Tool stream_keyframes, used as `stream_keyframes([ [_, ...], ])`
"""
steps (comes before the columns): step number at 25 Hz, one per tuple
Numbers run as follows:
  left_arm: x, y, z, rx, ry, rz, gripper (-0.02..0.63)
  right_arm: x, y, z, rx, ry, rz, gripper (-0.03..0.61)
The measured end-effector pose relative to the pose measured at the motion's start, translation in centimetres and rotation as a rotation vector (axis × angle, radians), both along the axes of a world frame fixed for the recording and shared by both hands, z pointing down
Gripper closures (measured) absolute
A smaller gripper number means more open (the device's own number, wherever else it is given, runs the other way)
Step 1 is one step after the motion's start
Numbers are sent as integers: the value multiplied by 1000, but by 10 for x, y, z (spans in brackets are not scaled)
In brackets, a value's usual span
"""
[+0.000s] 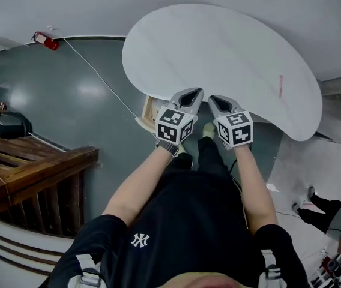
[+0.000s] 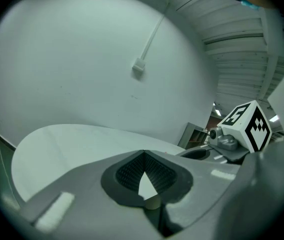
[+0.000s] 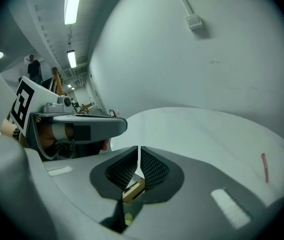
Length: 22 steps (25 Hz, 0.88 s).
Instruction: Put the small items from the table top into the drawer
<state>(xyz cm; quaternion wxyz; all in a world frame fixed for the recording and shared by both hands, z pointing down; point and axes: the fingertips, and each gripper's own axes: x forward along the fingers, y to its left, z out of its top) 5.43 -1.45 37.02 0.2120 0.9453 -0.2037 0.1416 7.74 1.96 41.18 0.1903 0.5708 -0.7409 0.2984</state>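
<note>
- Left hand-held gripper (image 1: pixel 190 95) (image 2: pixel 143 154): smooth grey plastic shell. Its dark, ribbed pads meet at the tips, so it is closed with nothing between them.
- Right hand-held gripper (image 1: pixel 218 99) (image 3: pixel 139 156): the same build, with its pads drawn together to a hairline slit. It is also closed and empty.
- Both are held side by side at the near edge of the desk (image 1: pixel 218 41) (image 2: pixel 72 144) (image 3: pixel 207 129), each carrying a cube of black-and-white square markers.
- The desk top is matt white and smooth, with a rounded bean shape.
- A slim red stick-like item (image 1: pixel 280 86) (image 3: pixel 264 166) lies alone near the desk's right end, well apart from both grippers.
- The drawer (image 1: pixel 151 108) shows as a pale wood box under the near left edge, just beside the left gripper.
- The floor (image 1: pixel 68 95) is glossy grey-green, with a thin white cable (image 1: pixel 98 74) running across it.
- Dark wooden rails (image 1: pixel 32 167) stand at the left.
- A red fire extinguisher (image 1: pixel 44 41) sits by the pale wall.
</note>
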Motion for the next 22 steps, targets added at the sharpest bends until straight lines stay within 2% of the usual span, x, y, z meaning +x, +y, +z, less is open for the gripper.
stream_keyframes([
  [6, 58, 16, 3, -13, 1, 80, 614, 50, 10, -1, 22, -16, 75, 506],
  [13, 115, 36, 14, -31, -8, 154, 614, 104, 28, 11, 4, -30, 147, 511],
  [22, 176, 52, 29, -57, -20, 219, 614, 167, 45, 25, -27, 18, 230, 499],
])
